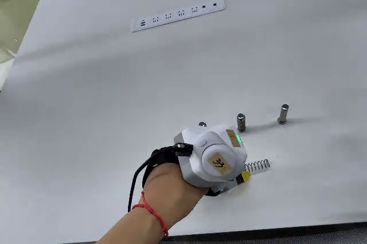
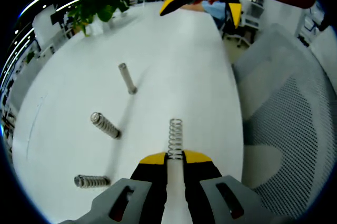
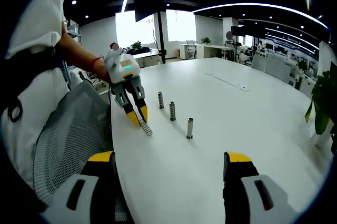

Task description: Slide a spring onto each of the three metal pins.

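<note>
Firmly, left gripper (image 2: pixel 175 156) pinches a spring (image 2: pixel 175 135) near the bare pin (image 2: pixel 126 78).

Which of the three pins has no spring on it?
The end pin, rightmost in the head view: its shaft is smooth and bare, while the middle pin and the left pin each wear a spring.

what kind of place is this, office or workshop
Probably an open-plan office rather than a workshop: a long white table with a power strip on it, a mesh chair beside it, and a potted plant beyond.
</note>
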The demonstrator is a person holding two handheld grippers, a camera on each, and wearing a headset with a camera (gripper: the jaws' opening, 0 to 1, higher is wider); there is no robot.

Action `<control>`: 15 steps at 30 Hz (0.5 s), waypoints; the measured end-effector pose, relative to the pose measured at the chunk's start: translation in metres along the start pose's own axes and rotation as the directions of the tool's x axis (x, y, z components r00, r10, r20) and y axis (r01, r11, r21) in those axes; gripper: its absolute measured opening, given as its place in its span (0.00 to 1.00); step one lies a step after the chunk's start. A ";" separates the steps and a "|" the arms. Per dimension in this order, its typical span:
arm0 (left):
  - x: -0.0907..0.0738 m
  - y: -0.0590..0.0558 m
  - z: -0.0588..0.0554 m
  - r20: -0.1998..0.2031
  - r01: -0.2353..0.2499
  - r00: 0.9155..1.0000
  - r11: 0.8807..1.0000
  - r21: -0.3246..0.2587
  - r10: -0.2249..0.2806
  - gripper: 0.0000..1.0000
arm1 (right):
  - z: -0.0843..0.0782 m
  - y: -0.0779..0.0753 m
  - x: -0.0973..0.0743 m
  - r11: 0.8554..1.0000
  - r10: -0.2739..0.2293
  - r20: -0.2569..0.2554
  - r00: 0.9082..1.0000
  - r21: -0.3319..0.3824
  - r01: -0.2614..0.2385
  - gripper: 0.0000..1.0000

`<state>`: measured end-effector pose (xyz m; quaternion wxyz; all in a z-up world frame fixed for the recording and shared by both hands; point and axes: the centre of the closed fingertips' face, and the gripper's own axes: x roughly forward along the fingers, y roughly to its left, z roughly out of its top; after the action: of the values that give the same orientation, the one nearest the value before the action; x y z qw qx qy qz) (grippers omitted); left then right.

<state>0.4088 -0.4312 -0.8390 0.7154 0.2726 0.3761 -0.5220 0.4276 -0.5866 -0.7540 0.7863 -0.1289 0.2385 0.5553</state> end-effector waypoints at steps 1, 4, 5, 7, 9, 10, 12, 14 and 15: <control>-0.001 0.000 0.001 0.005 -0.001 1.000 1.000 -0.001 0.001 0.11 | 0.001 0.001 0.000 1.000 0.002 -0.001 1.000 0.001 -0.002 0.85; -0.005 -0.002 0.007 0.034 0.000 0.999 1.000 -0.017 0.001 0.11 | 0.005 0.004 0.000 1.000 0.010 0.005 1.000 -0.001 -0.010 0.84; -0.006 -0.002 0.010 0.046 0.000 0.999 1.000 -0.021 0.001 0.11 | 0.007 0.004 0.001 1.000 0.012 0.008 1.000 -0.001 -0.012 0.84; -0.010 -0.002 0.016 0.077 -0.001 0.997 0.999 -0.033 0.003 0.11 | 0.013 0.006 0.001 1.000 0.016 0.014 1.000 0.003 -0.016 0.82; -0.014 -0.003 0.022 0.108 -0.002 0.994 0.999 -0.048 0.007 0.11 | 0.019 0.007 0.001 1.000 0.025 0.026 0.999 0.010 -0.025 0.81; -0.017 -0.003 0.024 0.121 -0.004 0.993 0.999 -0.054 0.010 0.11 | 0.024 0.009 0.001 1.000 0.030 0.036 0.999 0.008 -0.030 0.80; -0.021 -0.002 0.029 0.149 -0.004 0.989 0.998 -0.066 0.014 0.11 | 0.030 0.011 0.001 0.999 0.040 0.040 0.998 0.018 -0.041 0.76; -0.027 -0.002 0.036 0.188 -0.003 0.982 0.996 -0.084 0.018 0.11 | 0.038 0.014 0.002 0.998 0.057 0.052 0.997 0.022 -0.058 0.70; -0.031 -0.001 0.040 0.205 -0.005 0.979 0.996 -0.088 0.023 0.11 | 0.045 0.016 0.003 0.998 0.062 0.064 0.996 0.018 -0.063 0.69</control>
<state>0.4127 -0.4455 -0.7908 0.7653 0.1886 0.3205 -0.5253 0.4241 -0.5579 -0.7166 0.7770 -0.0956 0.2229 0.5809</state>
